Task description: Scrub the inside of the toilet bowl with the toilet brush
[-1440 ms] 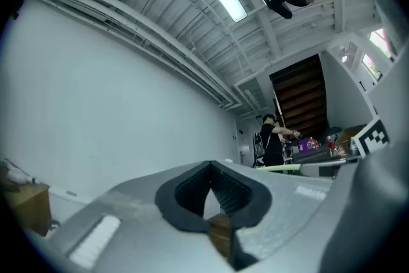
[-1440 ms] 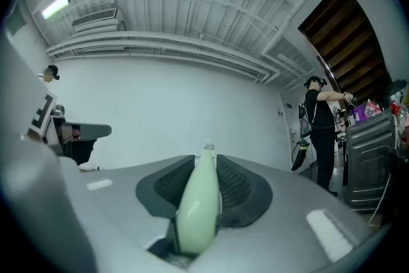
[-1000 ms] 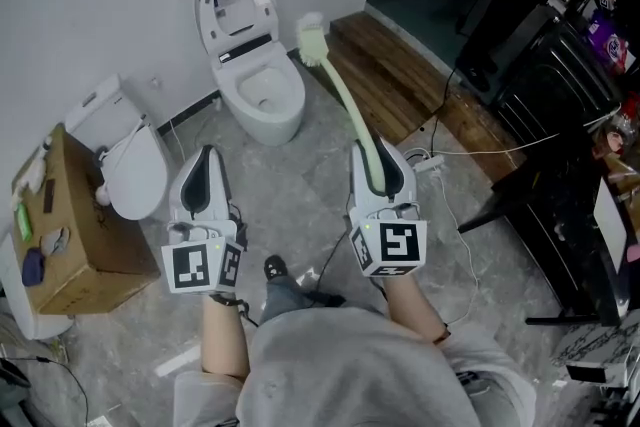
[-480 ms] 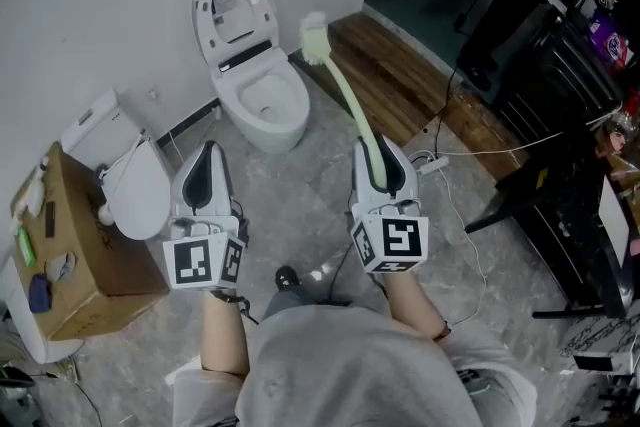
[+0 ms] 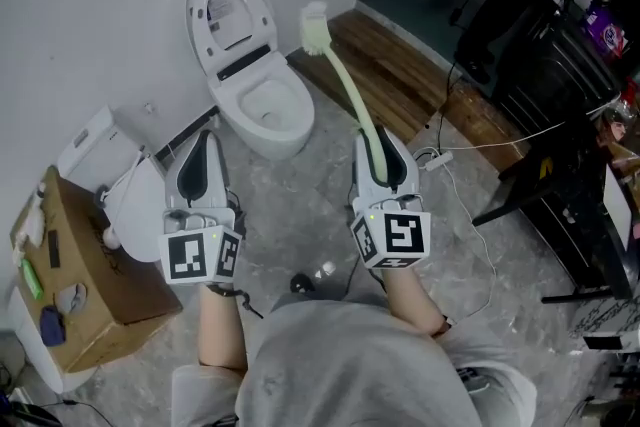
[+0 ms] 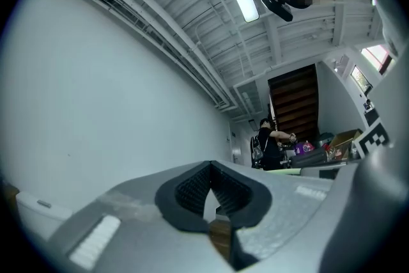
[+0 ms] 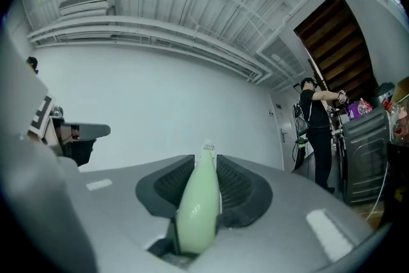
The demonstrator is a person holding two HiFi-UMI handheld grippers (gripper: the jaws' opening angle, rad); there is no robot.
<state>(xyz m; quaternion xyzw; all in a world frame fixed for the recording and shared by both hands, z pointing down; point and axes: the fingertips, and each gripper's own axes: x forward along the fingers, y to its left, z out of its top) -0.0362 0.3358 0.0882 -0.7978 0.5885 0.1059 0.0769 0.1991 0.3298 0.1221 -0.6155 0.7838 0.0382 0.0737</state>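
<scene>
A person holds a two-jaw gripper in each hand above a grey stone-patterned floor. The right gripper (image 5: pixel 378 147) is clamped on the handle end of a pale green toilet brush (image 5: pixel 345 85). The brush's long axis runs straight out from the jaws, away from the person and slanting left. Its white bristle head is the far end, well ahead of the claw and raised in the air. In the right gripper view, the handle (image 7: pixel 197 214) fills the gap between the dark ribbed pads of the right gripper (image 7: pixel 203 169) and tapers away towards a white wall.

A white toilet (image 5: pixel 262 100) with its lid up stands ahead and to the left of the right claw. The brush head hangs to the right of the toilet, outside the bowl.

The left gripper (image 5: pixel 202 150) is level with the right one and well apart from it. In the left gripper view, the left gripper (image 6: pixel 211 192) has its jaws together, with nothing between them.
</scene>
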